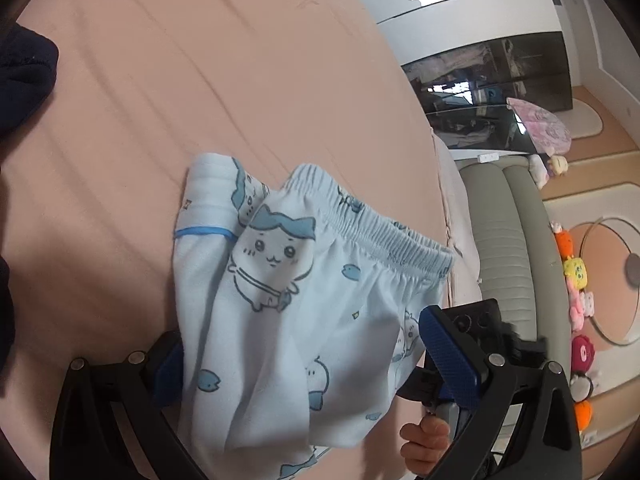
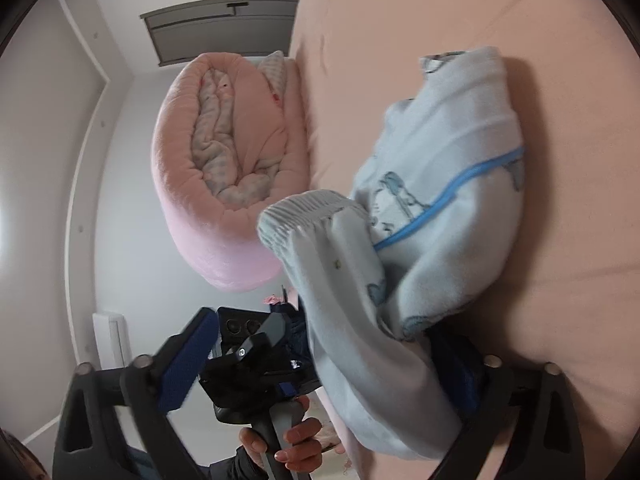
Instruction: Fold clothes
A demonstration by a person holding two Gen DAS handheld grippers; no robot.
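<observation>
Dark garment [image 1: 24,76]: a navy bundle at the far left edge of my left camera's view, lying on the pink bed sheet [image 1: 160,60], well apart from the pants.
Bed: the pink sheet fills most of both views, creased in long shallow folds.
Left claw [image 1: 312,364]: my jaws stand wide apart. The left pad sits just beside the pants' edge and the right pad [image 1: 452,356] stands clear of the cloth. I grip nothing.
Pants [image 1: 304,288]: pale blue children's pants printed with a cartoon animal, folded over on the bed, elastic waistband uppermost. Cloth drapes down between my left claw's open jaws.
Shirt [image 1: 208,208]: a matching pale blue piece with a bright blue trim line, tucked under the pants at their left.
Other claw: seen from my left camera, my right claw [image 1: 472,332] shows just right of the pants, with fingertips [image 1: 428,436] wrapped on its handle below.
Room at right: a grey bed rail and a row of small plush toys [image 1: 576,300] along the floor.
Right claw [image 2: 332,368]: my jaws are apart. The pants [image 2: 360,320] hang between them; the right pad is hidden behind the cloth, so I cannot tell whether it touches.
Hand [image 2: 296,444]: it grips the handle of the left claw, in view ahead.
Rolled blanket [image 2: 232,160]: a pink roll beside the bed, at the left of my right camera's view.
</observation>
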